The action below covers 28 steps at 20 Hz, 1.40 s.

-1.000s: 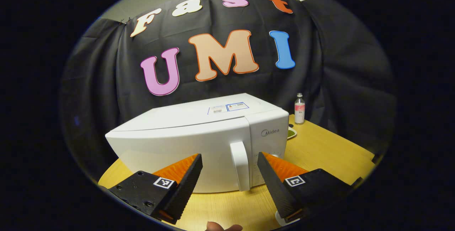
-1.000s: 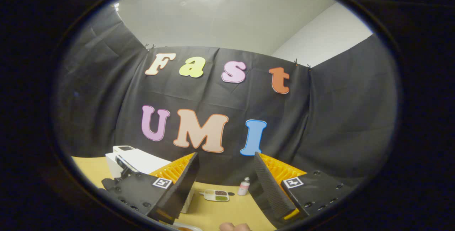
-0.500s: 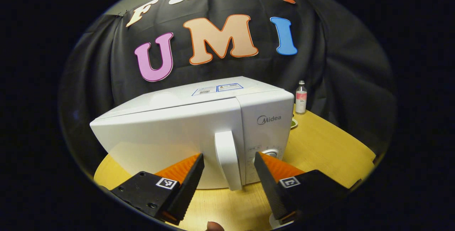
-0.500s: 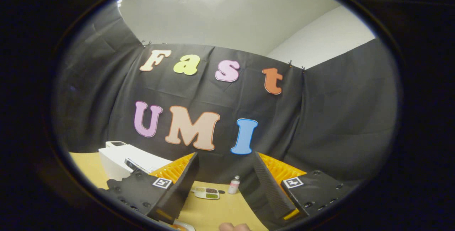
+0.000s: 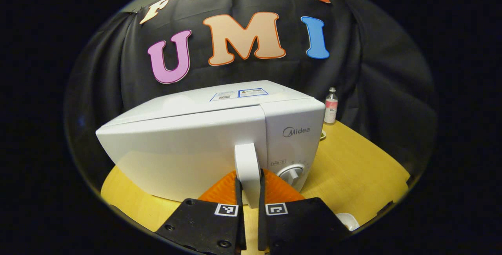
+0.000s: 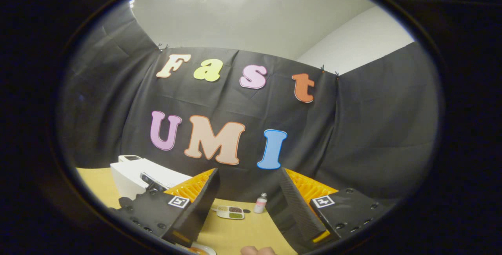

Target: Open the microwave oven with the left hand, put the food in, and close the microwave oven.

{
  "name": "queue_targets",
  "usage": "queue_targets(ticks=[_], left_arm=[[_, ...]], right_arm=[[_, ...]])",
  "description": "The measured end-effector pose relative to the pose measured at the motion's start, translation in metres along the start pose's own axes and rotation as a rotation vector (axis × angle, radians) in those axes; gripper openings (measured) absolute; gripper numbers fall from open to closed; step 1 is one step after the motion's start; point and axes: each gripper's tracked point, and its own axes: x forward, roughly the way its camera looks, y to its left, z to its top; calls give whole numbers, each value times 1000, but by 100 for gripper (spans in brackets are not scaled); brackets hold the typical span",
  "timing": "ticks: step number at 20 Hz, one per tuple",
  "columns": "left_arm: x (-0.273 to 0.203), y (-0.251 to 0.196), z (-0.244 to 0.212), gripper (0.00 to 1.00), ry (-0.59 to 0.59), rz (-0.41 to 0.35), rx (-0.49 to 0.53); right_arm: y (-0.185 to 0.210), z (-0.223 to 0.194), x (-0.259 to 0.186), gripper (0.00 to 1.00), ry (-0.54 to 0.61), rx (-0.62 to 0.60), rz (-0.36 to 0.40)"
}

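Note:
The white microwave (image 5: 188, 145) stands on the wooden table (image 5: 353, 168) with its door flush against the control panel. My left gripper (image 5: 248, 182) is shut on the door's upright white handle (image 5: 247, 157), one finger on each side of it. In the right gripper view, my right gripper (image 6: 249, 192) hangs open above the table with nothing between its fingers. Beyond it lies a small divided dish of dark and green food (image 6: 231, 212). The microwave (image 6: 133, 170) sits off to its left.
A small bottle with a pink label (image 5: 331, 106) stands near the cloth wall, also the bottle (image 6: 260, 204) beside the divided dish. A round dial (image 5: 292, 174) sits right of the handle. A white dish rim (image 5: 347, 219) lies by the table's near edge.
My left gripper moved in towards the microwave and shut on the door handle; it was open before. The right gripper stayed open and barely moved.

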Motion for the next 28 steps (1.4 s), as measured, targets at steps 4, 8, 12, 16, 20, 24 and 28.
queue_targets(ticks=[4, 8, 12, 16, 20, 24, 28], left_arm=[[-2, -2, 0, 10, -1, -25, -44], [-16, -2, -10, 6, 70, -64, -87], [-78, 8, -28, 5, 23, -94, -64], [-138, 35, -59, 6, 63, -103, -118], [-187, 79, -86, 6, 91, -23, -126], [-226, 128, -107, 5, 100, 70, -144], [-255, 182, -125, 5, 83, 130, -150]], right_arm=[[1, -1, -2, 96, 0, 24, 7], [4, -1, -3, 97, -1, 58, 23], [-4, -4, -4, 97, -5, 56, 14], [13, -12, 3, 97, 24, 97, 66], [31, -18, 8, 97, 46, 119, 112], [51, -23, 5, 97, 63, 116, 143], [74, -26, -3, 97, 61, 105, 174]])
